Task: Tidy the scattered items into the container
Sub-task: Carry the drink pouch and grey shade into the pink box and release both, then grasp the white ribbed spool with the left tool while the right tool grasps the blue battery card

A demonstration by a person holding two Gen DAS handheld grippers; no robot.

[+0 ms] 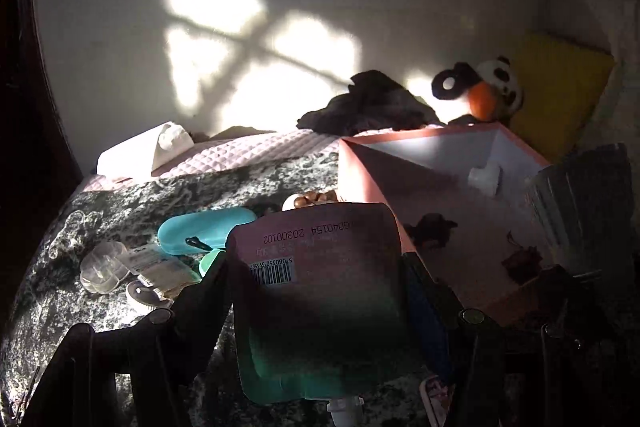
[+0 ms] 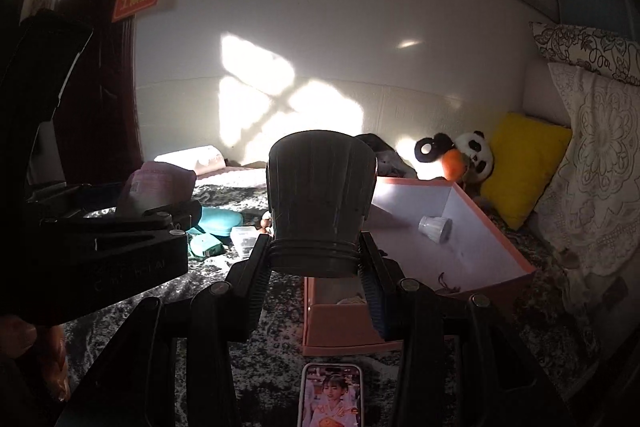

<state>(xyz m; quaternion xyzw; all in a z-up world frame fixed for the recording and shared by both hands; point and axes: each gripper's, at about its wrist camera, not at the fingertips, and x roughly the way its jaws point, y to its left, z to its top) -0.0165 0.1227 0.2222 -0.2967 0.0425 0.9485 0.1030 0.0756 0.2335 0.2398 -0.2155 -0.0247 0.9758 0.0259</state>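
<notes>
Pink soft spouted pouch (image 1: pixel 316 291) clamped in left gripper (image 1: pixel 316 267); right gripper (image 2: pixel 316 259) clamps dark ribbed plastic cup (image 2: pixel 320 203).
We judge the pouch light, pliant, best pinched mid-body beside the pink cardboard box (image 1: pixel 360 171).

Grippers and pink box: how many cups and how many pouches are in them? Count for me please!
Cups: 2 (dark ribbed cup in the right gripper, small white cup lying in the pink box)
Pouches: 1 (pink pouch in the left gripper)
Total: 3
</notes>
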